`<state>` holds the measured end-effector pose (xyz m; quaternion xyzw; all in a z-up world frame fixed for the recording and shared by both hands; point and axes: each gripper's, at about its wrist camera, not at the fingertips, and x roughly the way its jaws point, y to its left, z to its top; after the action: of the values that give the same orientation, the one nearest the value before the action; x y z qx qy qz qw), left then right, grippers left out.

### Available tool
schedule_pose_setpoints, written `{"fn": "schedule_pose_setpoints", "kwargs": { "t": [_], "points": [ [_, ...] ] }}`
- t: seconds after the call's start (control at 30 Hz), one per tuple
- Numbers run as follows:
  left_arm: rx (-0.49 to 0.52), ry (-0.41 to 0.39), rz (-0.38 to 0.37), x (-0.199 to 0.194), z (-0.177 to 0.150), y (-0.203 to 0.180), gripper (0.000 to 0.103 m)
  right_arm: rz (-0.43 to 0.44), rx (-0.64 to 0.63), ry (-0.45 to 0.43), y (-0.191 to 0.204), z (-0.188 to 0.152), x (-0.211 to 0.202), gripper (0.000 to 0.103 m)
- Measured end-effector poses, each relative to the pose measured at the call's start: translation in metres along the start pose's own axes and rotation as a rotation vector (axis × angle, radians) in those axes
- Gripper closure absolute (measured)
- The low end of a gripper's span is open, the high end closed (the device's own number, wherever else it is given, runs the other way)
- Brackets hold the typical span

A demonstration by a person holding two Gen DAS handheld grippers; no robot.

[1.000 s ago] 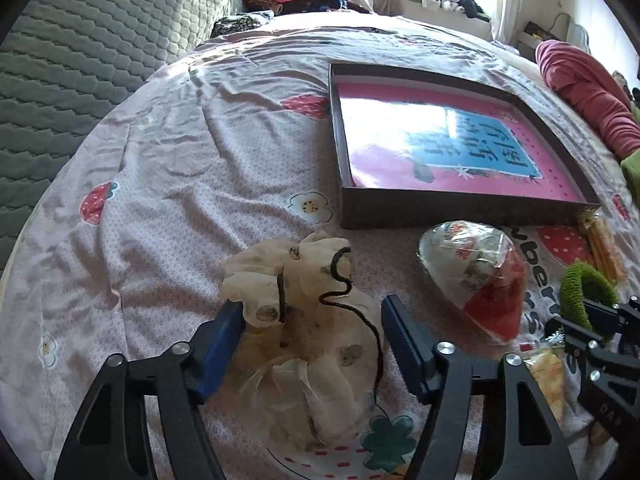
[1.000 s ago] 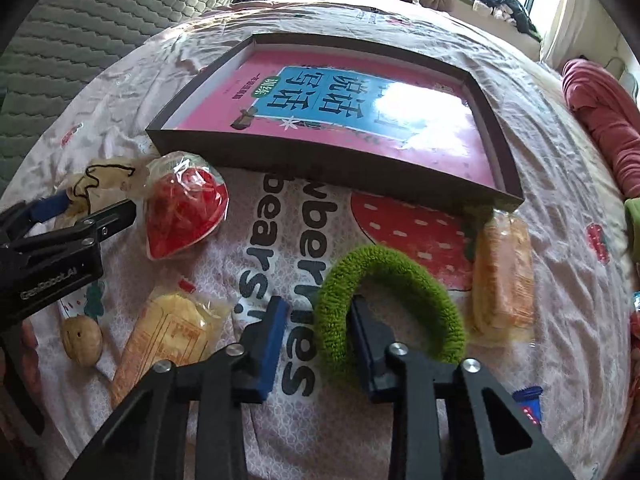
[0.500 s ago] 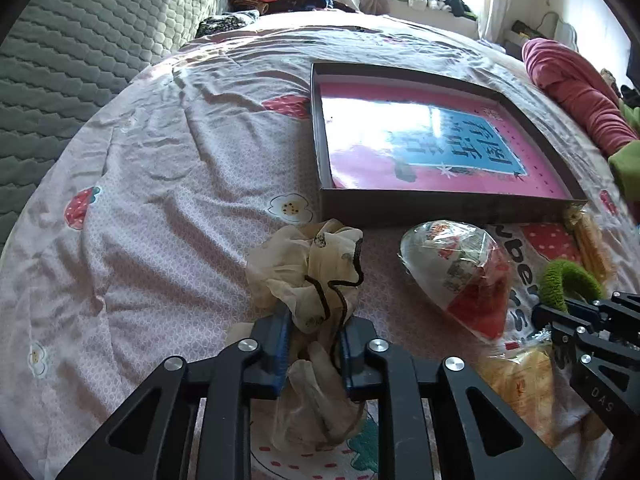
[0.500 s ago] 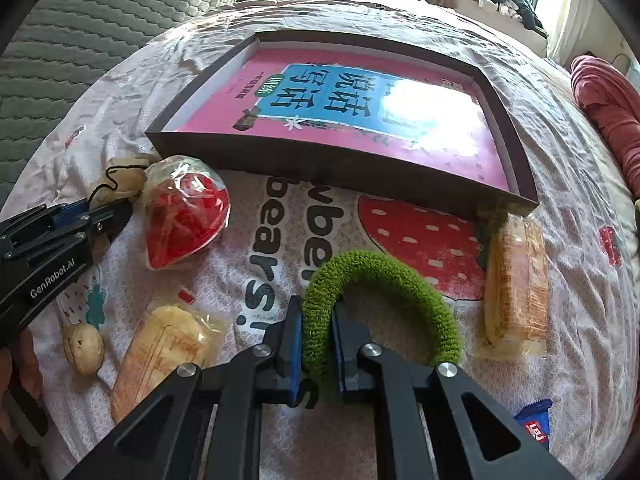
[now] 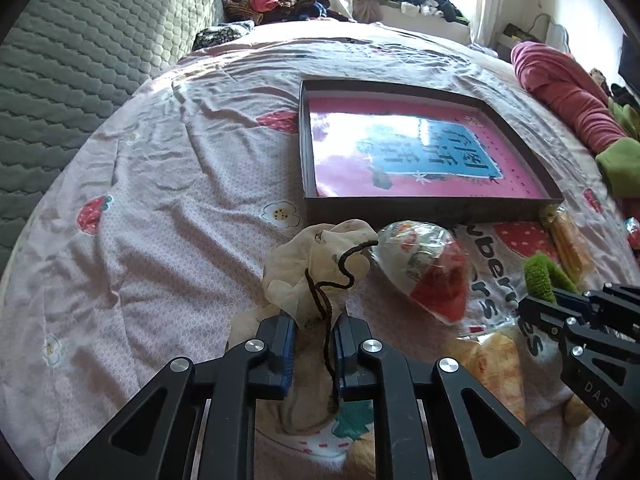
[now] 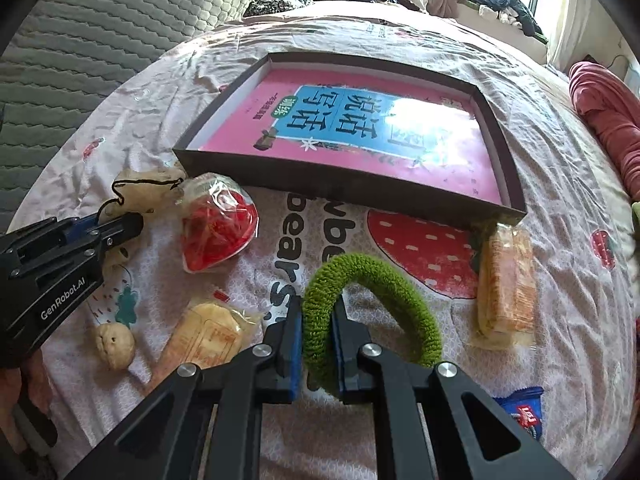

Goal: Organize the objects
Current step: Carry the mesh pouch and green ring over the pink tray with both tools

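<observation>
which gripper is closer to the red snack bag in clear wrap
Left. The left gripper, shut on the cream pouch, sits right beside the red snack bag; the right gripper, clamping the green ring, is farther off.

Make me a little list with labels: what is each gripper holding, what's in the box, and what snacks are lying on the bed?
left gripper: shut on the cream cloth pouch with a black cord
right gripper: shut on the fuzzy green ring
dark box: holds a pink and blue book
on the bed: red snack bag, yellow packet, orange cracker pack, blue wrapper, a brown nut-like lump
bedspread: pink, strawberry print
</observation>
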<state>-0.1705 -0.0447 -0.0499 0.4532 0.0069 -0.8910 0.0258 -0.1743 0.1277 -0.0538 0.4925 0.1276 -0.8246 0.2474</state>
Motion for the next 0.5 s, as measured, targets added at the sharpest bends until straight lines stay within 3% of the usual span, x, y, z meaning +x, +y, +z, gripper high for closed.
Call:
{"fn": "schedule_pose_setpoints", "kwargs": {
  "t": [0.5],
  "points": [
    [0.005, -0.037, 0.001, -0.039, 0.001, -0.022, 0.088, 0.009, 0.004, -0.047, -0.002, -0.009, -0.037, 0.09]
  ]
}}
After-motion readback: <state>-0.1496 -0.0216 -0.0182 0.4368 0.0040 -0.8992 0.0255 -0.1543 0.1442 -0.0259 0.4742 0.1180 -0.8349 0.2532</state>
